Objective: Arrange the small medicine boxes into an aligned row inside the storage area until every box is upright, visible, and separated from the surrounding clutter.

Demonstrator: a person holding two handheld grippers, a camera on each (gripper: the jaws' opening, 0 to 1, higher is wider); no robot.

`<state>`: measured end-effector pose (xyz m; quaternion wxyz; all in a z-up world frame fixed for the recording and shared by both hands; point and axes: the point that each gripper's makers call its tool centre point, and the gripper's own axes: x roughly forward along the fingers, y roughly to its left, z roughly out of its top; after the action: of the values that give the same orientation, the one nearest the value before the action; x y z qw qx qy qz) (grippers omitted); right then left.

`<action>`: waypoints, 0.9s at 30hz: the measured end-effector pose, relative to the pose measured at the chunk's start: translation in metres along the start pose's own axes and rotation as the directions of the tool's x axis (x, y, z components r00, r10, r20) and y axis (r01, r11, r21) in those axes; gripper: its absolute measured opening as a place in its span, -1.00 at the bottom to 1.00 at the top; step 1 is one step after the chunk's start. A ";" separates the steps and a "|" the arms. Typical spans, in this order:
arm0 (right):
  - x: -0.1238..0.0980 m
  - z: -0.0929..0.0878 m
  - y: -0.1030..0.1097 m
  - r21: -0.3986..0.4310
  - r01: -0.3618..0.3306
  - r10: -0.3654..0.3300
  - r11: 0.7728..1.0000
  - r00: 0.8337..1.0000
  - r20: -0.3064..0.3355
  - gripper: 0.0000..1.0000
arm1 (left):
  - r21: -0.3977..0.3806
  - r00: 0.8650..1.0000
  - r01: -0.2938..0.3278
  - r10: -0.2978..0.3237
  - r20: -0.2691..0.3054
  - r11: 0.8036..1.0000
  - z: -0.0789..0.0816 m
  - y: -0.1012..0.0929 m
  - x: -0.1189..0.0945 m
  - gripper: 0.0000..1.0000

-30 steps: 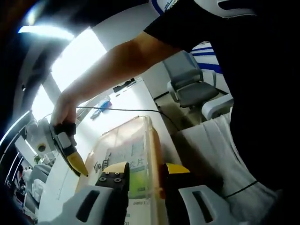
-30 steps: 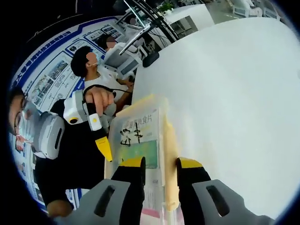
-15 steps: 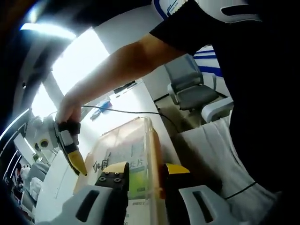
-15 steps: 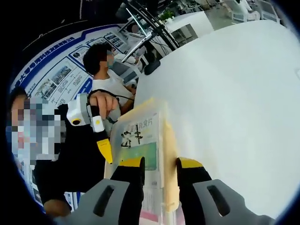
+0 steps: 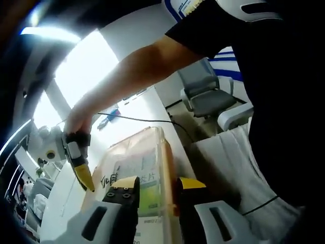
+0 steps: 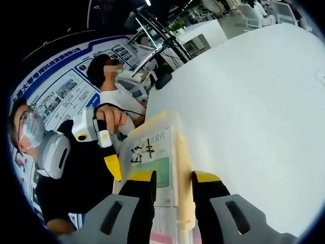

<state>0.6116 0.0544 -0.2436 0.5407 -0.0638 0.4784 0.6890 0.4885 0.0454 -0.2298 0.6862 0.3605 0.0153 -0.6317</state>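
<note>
Both my left tongs (image 5: 156,189) and right tongs (image 6: 174,183) pinch the box (image 6: 152,157) above the counter (image 6: 254,117); its lower end is cut off, print blurred.

One clear bin (image 5: 147,162) sits on one white table (image 6: 254,112), with one medicine box (image 6: 151,157) legible inside it; whether more lie behind cannot be told. Two grippers are at the bin: the left (image 5: 155,189) and the right (image 6: 174,178). Two grey chairs (image 5: 208,94) stand far right. Two people (image 6: 114,84) show at left.
</note>
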 end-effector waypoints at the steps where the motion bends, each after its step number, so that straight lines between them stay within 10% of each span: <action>1: -0.001 0.001 -0.001 -0.002 0.001 -0.001 1.000 1.000 0.010 -0.47 | -0.003 1.000 0.005 -0.005 0.010 1.000 -0.001 0.001 0.000 -0.43; 7: -0.002 0.002 -0.002 -0.053 0.008 -0.004 0.999 0.997 0.078 -0.42 | -0.208 0.996 0.046 -0.028 0.086 0.977 0.004 0.001 -0.003 -0.35; 14: -0.010 0.011 -0.009 -0.120 0.091 -0.072 0.989 0.985 0.154 -0.01 | -0.250 0.997 0.010 0.009 0.075 0.968 0.000 0.005 -0.004 -0.04; 27: -0.026 0.023 0.006 -0.147 0.225 -0.147 0.963 0.899 0.412 0.22 | -0.411 0.975 -0.033 0.121 0.188 0.911 0.012 0.022 -0.025 0.20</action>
<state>0.6266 0.0535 -0.2120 0.6813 -0.0198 0.2820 0.6752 0.4975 0.0590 -0.1987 0.7681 0.1422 0.0594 -0.6214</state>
